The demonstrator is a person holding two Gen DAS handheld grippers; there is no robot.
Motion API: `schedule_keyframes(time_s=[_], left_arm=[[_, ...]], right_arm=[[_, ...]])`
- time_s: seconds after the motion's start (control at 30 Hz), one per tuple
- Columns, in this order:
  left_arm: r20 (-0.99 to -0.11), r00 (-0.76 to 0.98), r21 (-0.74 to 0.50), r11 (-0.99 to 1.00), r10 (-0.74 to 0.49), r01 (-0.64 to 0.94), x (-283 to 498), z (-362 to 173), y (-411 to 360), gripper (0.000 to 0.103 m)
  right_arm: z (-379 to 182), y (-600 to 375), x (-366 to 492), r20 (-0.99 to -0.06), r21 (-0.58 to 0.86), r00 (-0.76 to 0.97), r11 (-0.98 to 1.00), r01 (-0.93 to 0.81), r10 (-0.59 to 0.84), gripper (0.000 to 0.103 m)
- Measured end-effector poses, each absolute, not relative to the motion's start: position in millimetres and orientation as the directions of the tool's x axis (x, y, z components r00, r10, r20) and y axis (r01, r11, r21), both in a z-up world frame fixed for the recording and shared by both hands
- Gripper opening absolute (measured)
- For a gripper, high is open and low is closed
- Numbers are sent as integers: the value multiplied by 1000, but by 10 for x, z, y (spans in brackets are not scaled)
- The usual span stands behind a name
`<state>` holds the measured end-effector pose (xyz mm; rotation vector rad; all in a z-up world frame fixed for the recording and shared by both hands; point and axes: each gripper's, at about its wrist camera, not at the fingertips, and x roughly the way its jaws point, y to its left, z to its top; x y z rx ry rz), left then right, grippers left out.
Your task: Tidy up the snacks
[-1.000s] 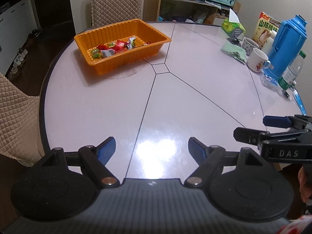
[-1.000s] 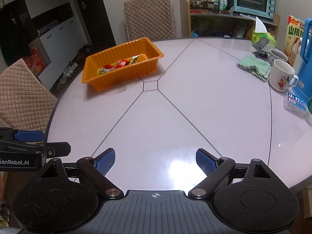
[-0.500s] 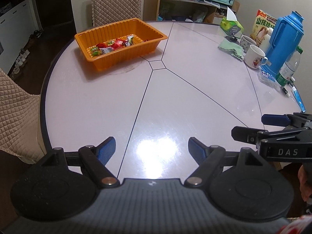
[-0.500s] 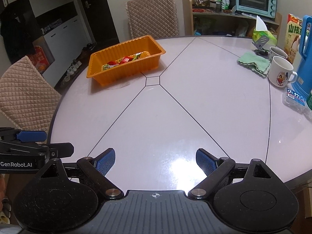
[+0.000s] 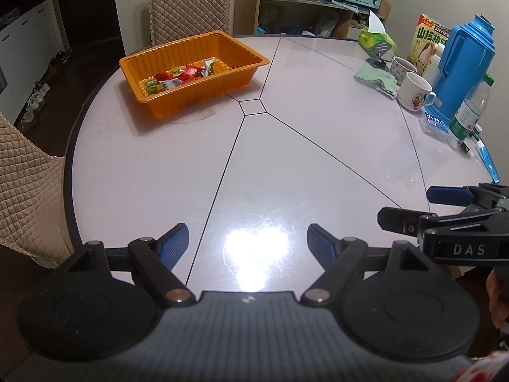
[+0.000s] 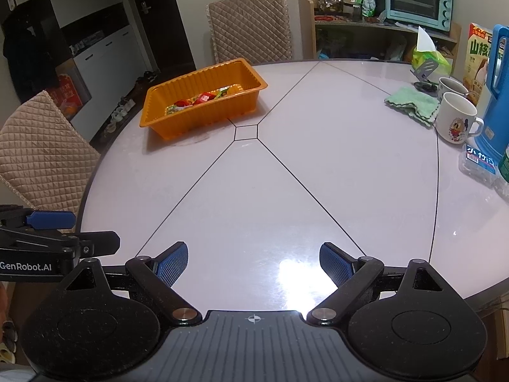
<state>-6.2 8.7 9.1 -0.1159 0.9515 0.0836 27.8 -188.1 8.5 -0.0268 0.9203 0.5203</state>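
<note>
An orange tray stands at the far left of the round table and holds several wrapped snacks. My left gripper is open and empty over the table's near edge, far from the tray. My right gripper is also open and empty at the near edge. Each gripper shows in the other's view: the right one at the right edge of the left wrist view, the left one at the left edge of the right wrist view.
At the table's right stand a blue thermos, two mugs, a green cloth, a water bottle, a tissue box and a snack box. Quilted chairs stand left and behind.
Both grippers have drawn back from the tray toward the near table edge and risen slightly. Both stay open and empty.
</note>
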Motion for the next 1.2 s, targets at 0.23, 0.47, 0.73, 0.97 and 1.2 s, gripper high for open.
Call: schedule_keyframes(time_s=[0.23, 0.47, 0.73, 0.97, 1.2], left_arm=[[-813, 581, -50, 991, 33, -127, -48, 105, 32, 80], [-812, 582, -45, 990, 39, -130, -50, 111, 27, 80], [-812, 582, -43, 990, 44, -136, -59, 125, 41, 80], [-811, 583, -45, 989, 45, -139, -81, 133, 41, 80], [-811, 583, -45, 989, 46, -140, -90, 136, 51, 80]], right_arm=[[74, -1955, 286, -758, 202, 494, 874, -442, 426, 89], [83, -1953, 281, -754, 206, 495, 871, -446, 432, 89], [88, -1944, 277, -752, 207, 495, 869, -449, 435, 89], [94, -1913, 261, -752, 205, 494, 868, -453, 436, 89], [96, -1890, 260, -752, 205, 494, 866, -455, 437, 89]])
